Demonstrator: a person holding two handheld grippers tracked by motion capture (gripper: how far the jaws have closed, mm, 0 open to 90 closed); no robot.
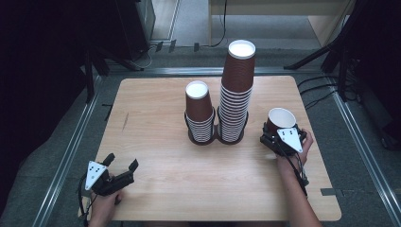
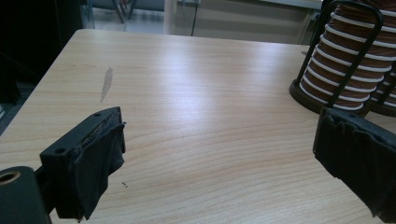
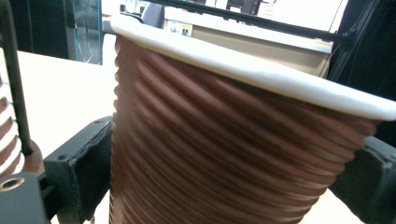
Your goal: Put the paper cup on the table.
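1. Nearest to us, the left hand-held gripper (image 1: 122, 164) sits at the near-left corner of the light wooden tabletop (image 1: 156, 165), jaws spread wide, holding nothing.
2. We've got the right hand-held gripper (image 1: 274, 135) clamped around a ribbed brown paper cup with a white rim (image 1: 281, 119), upright, right of the two-ring black wire cup holder (image 1: 216, 137).
3. Holder carries a short cup stack (image 1: 199, 111) and a tall cup stack (image 1: 236, 90), mid-table.

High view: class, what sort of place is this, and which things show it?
Probably a lab or workshop recording space: a light wooden table on grey floor, black stand legs around it, trailing cables, stacked brown ribbed paper cups.
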